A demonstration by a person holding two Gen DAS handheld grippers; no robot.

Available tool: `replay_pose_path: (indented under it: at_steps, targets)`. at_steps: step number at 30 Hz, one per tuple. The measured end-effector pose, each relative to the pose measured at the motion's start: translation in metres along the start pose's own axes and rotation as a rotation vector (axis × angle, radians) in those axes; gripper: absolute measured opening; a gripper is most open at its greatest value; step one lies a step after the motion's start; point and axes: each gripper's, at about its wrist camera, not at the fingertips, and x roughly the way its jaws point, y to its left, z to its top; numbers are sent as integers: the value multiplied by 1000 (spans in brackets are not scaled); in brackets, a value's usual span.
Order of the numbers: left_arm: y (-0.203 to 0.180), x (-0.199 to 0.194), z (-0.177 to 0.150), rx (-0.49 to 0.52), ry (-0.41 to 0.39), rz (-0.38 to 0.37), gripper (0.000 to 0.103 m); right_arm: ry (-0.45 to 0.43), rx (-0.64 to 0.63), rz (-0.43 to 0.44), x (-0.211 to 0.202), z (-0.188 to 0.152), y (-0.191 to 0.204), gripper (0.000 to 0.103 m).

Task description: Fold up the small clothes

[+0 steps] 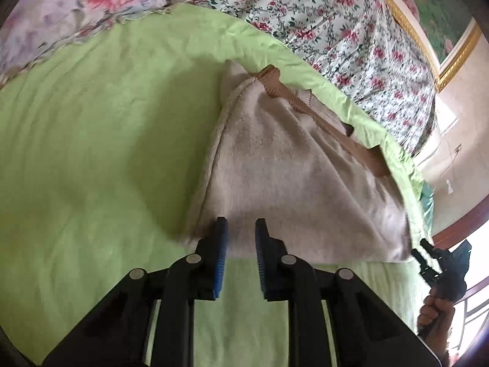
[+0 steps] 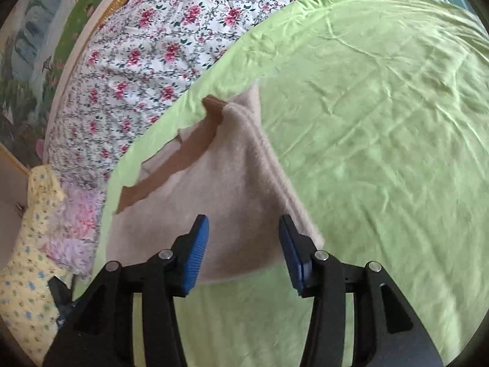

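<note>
The garment (image 1: 284, 177) is 1 small piece of beige, fleecy fabric with a fuzzy nap. A brown ribbed band (image 1: 321, 116) runs along its far edge, with 2 short notched tabs projecting from it. A stitched seam follows the side edge that faces the open green sheet (image 1: 91, 153). The piece lies on that sheet, on the bed, close to the sheet's border with the floral bedding. It is folded over into a roughly triangular shape: narrow at the far end by the band, wide at the near end. The near edge lies straight across the sheet. The surface shows soft diagonal creases and is not fully flat.
</note>
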Motion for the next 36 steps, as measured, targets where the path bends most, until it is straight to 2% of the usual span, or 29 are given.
replay_pose_path:
  at_steps: [4,7,9,13,16,21,24,25,26,27,29,32,36]
  targets:
    - [-3,-16,-16,-47,-3,-32,33,-15,-3,66,-20,-16,19,52]
    - [-13,-16,-27,-48,4,-7,34,-18,1,127,-31,-31,33,54]
    - [-17,-11,-33,-62,12,6,40,-9,4,168,-37,-41,38,54]
    - [-6,8,-36,-185,25,-19,52,27,-9,208,-39,-59,49,55]
    - [1,16,-32,-274,-14,-90,68,38,-29,208,-39,-64,55,55]
    - [2,32,-13,-319,-87,-87,68,50,-36,203,-35,-66,56,55]
    - [1,41,0,-319,-115,-75,65,52,-36,196,-32,-66,54,55]
    - [-1,45,4,-315,-120,-67,60,52,-34,194,-32,-67,52,55]
    - [-3,49,9,-305,-124,-55,48,53,-31,192,-31,-67,51,55]
    - [-4,54,12,-296,-118,-47,41,54,-29,191,-30,-67,49,55]
    - [-7,65,21,-272,-79,-68,15,54,-25,186,-30,-66,46,55]
    - [-23,62,30,-203,-87,-46,7,54,-39,180,-31,-65,44,55]
    - [-73,43,39,-30,-133,-35,7,38,-40,178,-36,-55,37,55]
